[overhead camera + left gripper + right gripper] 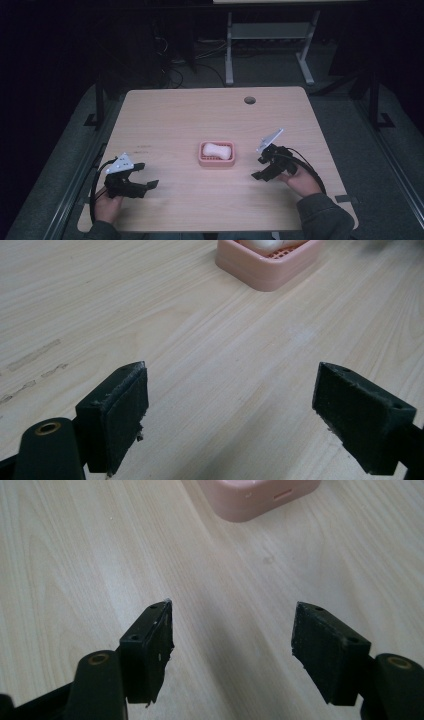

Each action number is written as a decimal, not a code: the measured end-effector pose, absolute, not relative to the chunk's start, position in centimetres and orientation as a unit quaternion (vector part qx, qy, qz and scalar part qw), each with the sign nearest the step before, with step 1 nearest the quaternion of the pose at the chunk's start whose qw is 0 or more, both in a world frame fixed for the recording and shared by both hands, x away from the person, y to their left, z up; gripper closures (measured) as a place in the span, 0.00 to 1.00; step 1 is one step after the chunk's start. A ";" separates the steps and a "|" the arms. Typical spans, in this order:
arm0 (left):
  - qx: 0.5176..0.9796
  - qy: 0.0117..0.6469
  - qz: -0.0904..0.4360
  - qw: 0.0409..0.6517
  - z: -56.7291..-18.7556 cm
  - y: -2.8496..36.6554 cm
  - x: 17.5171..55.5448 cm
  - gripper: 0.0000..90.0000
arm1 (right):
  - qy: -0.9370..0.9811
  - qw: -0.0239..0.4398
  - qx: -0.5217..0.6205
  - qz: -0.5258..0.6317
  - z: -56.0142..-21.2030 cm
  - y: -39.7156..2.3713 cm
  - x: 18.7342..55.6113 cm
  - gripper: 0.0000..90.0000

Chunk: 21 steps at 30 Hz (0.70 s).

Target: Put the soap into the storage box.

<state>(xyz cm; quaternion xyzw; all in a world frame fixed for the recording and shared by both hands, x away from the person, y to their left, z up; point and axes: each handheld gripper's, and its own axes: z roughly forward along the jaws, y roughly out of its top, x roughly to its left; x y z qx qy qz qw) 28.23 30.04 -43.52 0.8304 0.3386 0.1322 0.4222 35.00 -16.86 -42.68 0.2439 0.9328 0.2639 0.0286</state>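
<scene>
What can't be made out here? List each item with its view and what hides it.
- White soap bar: left gripper view, cut off by the top edge.
- Pink soap dish: right gripper view, far part cut off by the top edge; contents out of frame.
- Marks on the table: high view, too small to identify.
- Floor cables: high view, lost in darkness.

The pink soap dish (pixel 267 262) runs off the top edge of the left gripper view, its far side cut away, and the white bar (pixel 267 244) inside shows only as a sliver. In the right gripper view the dish (pixel 257 497) is cropped to its near wall alone. From the high view, the bar's (pixel 216 150) surface detail is too small to read, and the floor beyond the table (pixel 210 115) falls into darkness.
</scene>
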 end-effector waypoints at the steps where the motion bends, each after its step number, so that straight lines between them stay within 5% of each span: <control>1: 0.831 0.339 0.132 0.422 -43.5 30.0 28.2 0.16 | 0.932 0.027 0.248 0.263 -42.7 -17.0 34.9 0.36; 21: 0.831 0.338 0.131 0.422 -43.7 29.9 28.2 0.16 | 0.920 0.031 0.274 0.279 -43.9 -19.6 32.0 0.36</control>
